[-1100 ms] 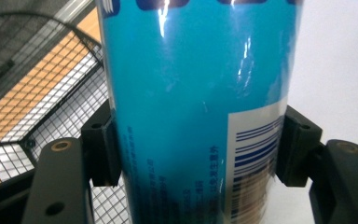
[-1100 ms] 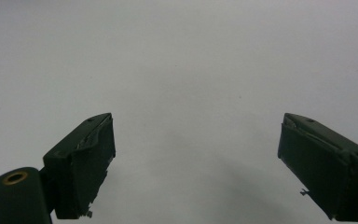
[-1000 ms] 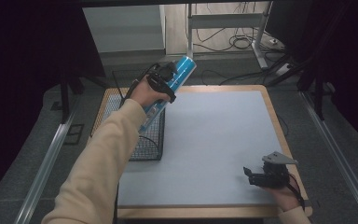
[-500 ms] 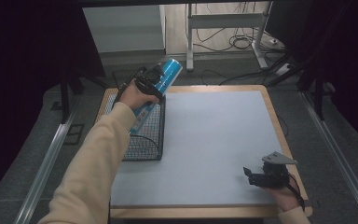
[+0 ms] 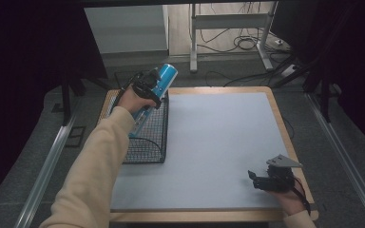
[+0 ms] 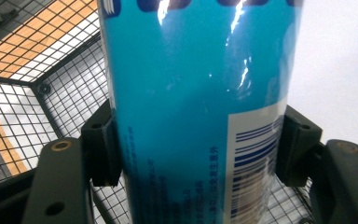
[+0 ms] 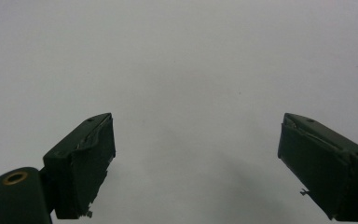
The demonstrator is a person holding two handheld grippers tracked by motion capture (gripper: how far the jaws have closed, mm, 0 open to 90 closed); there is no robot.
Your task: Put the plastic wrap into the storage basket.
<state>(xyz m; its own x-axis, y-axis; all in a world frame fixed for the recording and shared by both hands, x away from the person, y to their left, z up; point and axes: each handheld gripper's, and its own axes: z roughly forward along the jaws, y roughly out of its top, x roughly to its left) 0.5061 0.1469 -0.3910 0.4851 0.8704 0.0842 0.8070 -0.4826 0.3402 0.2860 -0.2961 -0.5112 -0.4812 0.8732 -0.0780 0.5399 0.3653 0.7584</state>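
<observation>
Wooden-framed table (image 5: 275, 118) with a pale grey mat (image 5: 209, 147) covering most of its top; dark floor, rails and cables beyond the far edge.

Black wire-mesh basket (image 5: 147, 140): stands at the table's left edge, toward the far left corner, open at the top.

Tall glossy blue cylindrical can with a white barcode panel (image 5: 158, 86): held tilted above the basket's far end, top leaning away past the far edge, lower end dipping inside the mesh walls. Judged progress: can picked up and brought over the basket; lowering and release remain.

Left gripper (image 5: 145, 89): jaws part-closed, one pad (image 6: 103, 140) pressed to each side of the can, grip firm.

Right gripper (image 5: 268, 181): near the table's near right corner, jaws wide apart above bare mat, holding and touching nothing.
</observation>
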